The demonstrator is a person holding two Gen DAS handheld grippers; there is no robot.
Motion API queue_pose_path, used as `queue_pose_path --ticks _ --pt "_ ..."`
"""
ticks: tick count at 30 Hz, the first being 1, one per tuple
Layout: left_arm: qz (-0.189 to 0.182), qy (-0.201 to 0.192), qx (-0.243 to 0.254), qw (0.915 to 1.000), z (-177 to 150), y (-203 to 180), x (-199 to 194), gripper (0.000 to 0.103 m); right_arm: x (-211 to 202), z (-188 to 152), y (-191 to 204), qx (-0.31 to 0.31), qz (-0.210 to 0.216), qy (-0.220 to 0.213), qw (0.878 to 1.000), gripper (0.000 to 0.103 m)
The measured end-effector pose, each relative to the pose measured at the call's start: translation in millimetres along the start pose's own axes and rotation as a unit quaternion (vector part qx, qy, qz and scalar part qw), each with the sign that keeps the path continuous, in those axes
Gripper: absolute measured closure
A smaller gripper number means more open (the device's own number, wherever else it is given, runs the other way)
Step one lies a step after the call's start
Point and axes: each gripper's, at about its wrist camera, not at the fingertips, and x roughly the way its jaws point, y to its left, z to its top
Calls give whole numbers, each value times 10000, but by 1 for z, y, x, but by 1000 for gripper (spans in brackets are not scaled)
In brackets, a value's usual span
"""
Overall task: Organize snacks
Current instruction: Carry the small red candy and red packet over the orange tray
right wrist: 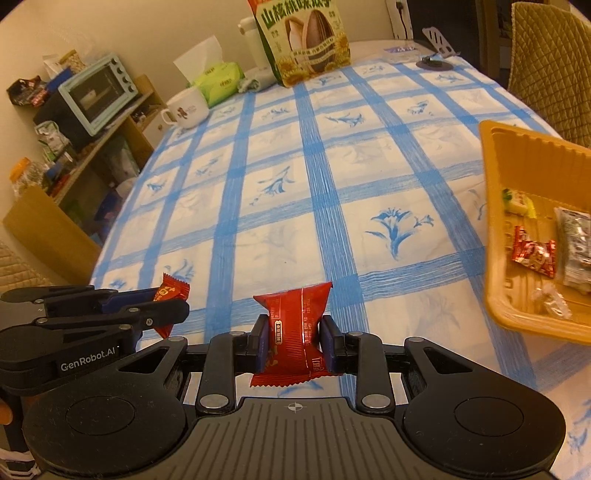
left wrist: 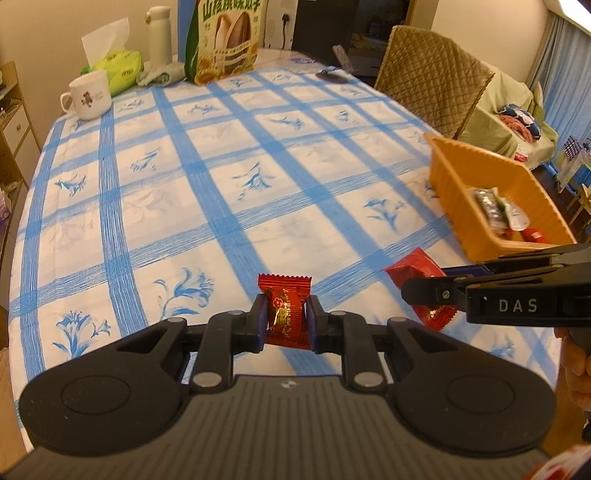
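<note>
My left gripper (left wrist: 286, 319) is shut on a small red candy with gold print (left wrist: 283, 306), held above the near part of the table. My right gripper (right wrist: 293, 343) is shut on a larger red snack packet (right wrist: 295, 332). Each gripper shows in the other's view: the right one (left wrist: 417, 291) with its red packet (left wrist: 415, 264), the left one (right wrist: 177, 306) with its candy (right wrist: 171, 291). An orange tray (left wrist: 454, 177) at the table's right holds several wrapped snacks; it also shows in the right wrist view (right wrist: 493, 206).
A blue-checked tablecloth (left wrist: 221, 177) covers the table. At the far end stand a sunflower-seed bag (left wrist: 225, 37), a white mug (left wrist: 90, 96), a tissue pack (left wrist: 118, 66) and a white flask (left wrist: 159, 35). A quilted chair (left wrist: 432, 77) stands at the right; shelves with a toaster oven (right wrist: 96, 92) stand at the left.
</note>
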Motion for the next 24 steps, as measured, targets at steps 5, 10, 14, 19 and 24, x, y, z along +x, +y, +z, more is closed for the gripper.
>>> queue_pose_path --ticks 5,10,14,19,24 --pt "-114 -147 93 9998 3 -23 -17 84 -33 -6 -7 -4 47 -216 9998 74" --pt "-275 -271 311 9988 10 -58 -26 84 -70 -13 -23 13 8 -425 9991 74" --pt "-407 -359 526 9971 16 -92 -29 84 -98 -23 -45 118 -65 -552 9984 74" --pt "-580 -442 778 9943 22 -136 -31 84 -130 -35 -79 329 -204 -692 9969 74" --pt "-696 -497 937 9919 28 -177 -26 84 -159 -42 -114 498 -391 -840 9945 74"
